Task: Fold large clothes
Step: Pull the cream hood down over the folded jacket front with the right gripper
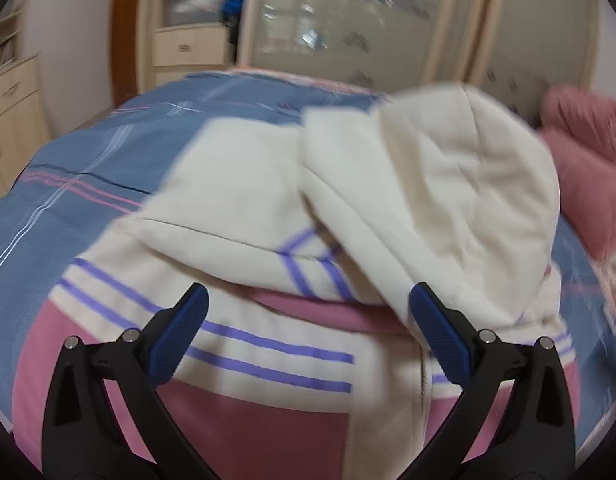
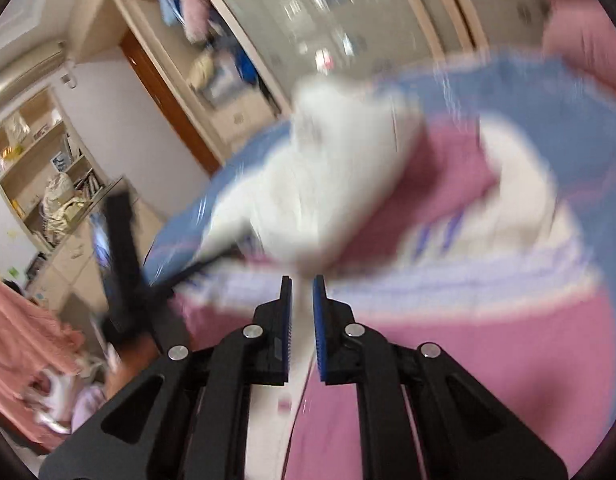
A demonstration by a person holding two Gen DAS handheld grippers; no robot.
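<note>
With one sleeve (image 1: 227, 184) and the hood (image 1: 460, 184) of the hoodie (image 1: 267, 360) folded in, my left claw (image 1: 308, 332) gapes empty, my right claw (image 2: 302, 320) is nearly closed on nothing, and the body fold remains.

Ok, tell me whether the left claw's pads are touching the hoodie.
Apart. The left wrist view shows the left claw wide open, both blue pads clear of the hoodie.

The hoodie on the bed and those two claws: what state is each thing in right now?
Hoodie: lying on the bed, zipped, partly folded, sleeve across the chest.
Hood: flopped forward over the chest.
Left claw: open wide, holding nothing, above the hoodie.
Right claw: almost closed, narrow gap; nothing visibly pinched, picture blurred.
Bed cover: spread flat under the hoodie.
Wardrobe: sliding doors closed.
</note>
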